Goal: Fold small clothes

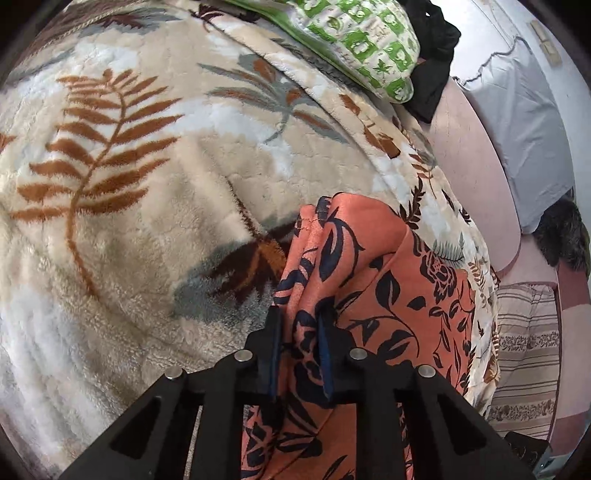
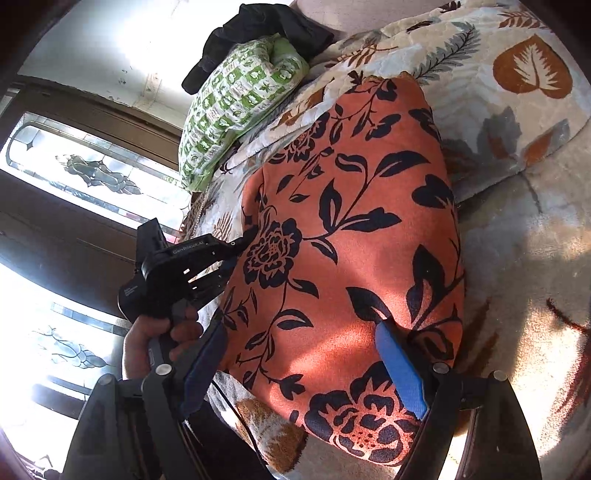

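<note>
Fleecy leaf-patterned blanket (image 1: 140,192) is covering the bed, with an orange floral garment (image 2: 351,229) lying on it.
At the garment's left edge, the left gripper (image 1: 301,325) is pinching a bunched fold between nearly closed pads; the right gripper (image 2: 306,354) is resting wide open over the garment's near edge, gripping nothing. Farther off, a green checked bundle (image 2: 236,107) is sitting beside a black cloth (image 2: 258,29).

Bright leaded-glass windows (image 2: 92,173) in dark wood; pale wall (image 2: 110,48).
</note>
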A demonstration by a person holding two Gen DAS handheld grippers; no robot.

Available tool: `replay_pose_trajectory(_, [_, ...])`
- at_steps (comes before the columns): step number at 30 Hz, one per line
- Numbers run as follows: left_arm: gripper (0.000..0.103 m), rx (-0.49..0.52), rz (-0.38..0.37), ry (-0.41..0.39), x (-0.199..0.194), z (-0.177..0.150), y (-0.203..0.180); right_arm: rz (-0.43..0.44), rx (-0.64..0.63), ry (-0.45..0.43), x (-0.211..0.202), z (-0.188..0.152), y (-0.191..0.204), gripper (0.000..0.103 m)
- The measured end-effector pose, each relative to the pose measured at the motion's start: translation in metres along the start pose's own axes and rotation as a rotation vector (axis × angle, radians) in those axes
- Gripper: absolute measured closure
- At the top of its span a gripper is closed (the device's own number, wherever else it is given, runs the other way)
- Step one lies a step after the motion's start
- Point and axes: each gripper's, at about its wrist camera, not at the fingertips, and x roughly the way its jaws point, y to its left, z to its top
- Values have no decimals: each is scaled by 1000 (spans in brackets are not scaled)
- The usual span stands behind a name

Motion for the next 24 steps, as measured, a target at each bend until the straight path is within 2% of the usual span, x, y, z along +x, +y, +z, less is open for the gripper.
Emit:
replay_pose_trajectory(2, [75,64,0,-11,-13,-3,-13,3,17,-1,-1,1,-1,18])
replay_pose_trajectory(5, [57,166,-8,-56,-40,-21,-28,6,39,3,-4,2,0,18])
replay_pose_trajectory(9, [57,263,37,-77,-57,-50,-36,9,36,-5,-10,7,6,18])
replay_pose_trajectory(14, [57,300,132,-57,-42,-74,-29,31,40,-52,-22,35,12,18])
replay_pose_trajectory(18, [57,310,153,-67,-39,-77,-27,94,84,-56,-13,65,3,15])
replay_pose_trajectory(20, [57,316,154,-54,-35,-78,-28,-4,133,4,9,71,-16,14])
replay_pose_trajectory(21, [57,319,160,-57,-33,-78,-29,-16,153,19,17,71,-21,14])
replay_pose_trajectory(24, [56,322,150,-60,-32,-79,-26,-34,87,-10,8,71,-5,14])
